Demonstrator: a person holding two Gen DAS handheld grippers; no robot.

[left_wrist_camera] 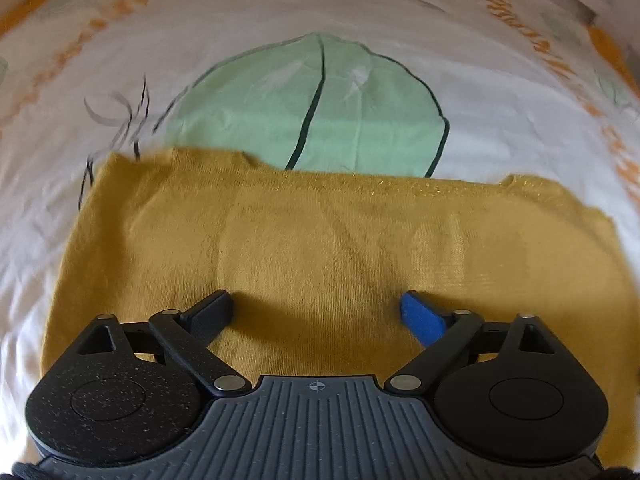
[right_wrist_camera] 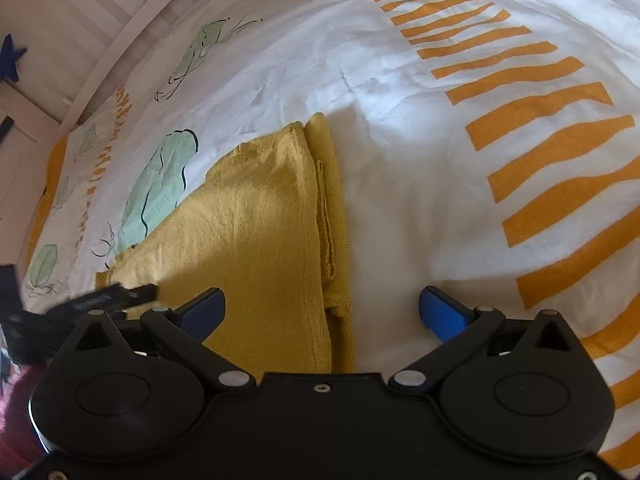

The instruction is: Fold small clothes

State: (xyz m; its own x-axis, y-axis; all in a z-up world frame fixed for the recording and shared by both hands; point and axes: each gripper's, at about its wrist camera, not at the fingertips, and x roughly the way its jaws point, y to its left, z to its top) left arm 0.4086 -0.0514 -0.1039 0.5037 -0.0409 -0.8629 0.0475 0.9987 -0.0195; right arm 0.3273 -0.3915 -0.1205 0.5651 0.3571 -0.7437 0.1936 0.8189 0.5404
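A mustard-yellow knitted garment (left_wrist_camera: pixel 320 240) lies folded flat on the printed bed sheet (left_wrist_camera: pixel 500 92). My left gripper (left_wrist_camera: pixel 318 306) hovers over its near part, jaws wide open, nothing between the black finger and the blue pad. In the right wrist view the same garment (right_wrist_camera: pixel 260 220) shows a folded layer with a seam along its right edge. My right gripper (right_wrist_camera: pixel 322 306) is open above that right edge, one finger over the cloth, the other over bare sheet. The left gripper's finger (right_wrist_camera: pixel 116 296) pokes in blurred at the lower left.
The white sheet carries green leaf prints (left_wrist_camera: pixel 312 108) beyond the garment and orange stripes (right_wrist_camera: pixel 552 128) to the right. A white slatted bed frame (right_wrist_camera: pixel 80 20) runs along the far left, with a dark blue star (right_wrist_camera: pixel 10 62) behind it.
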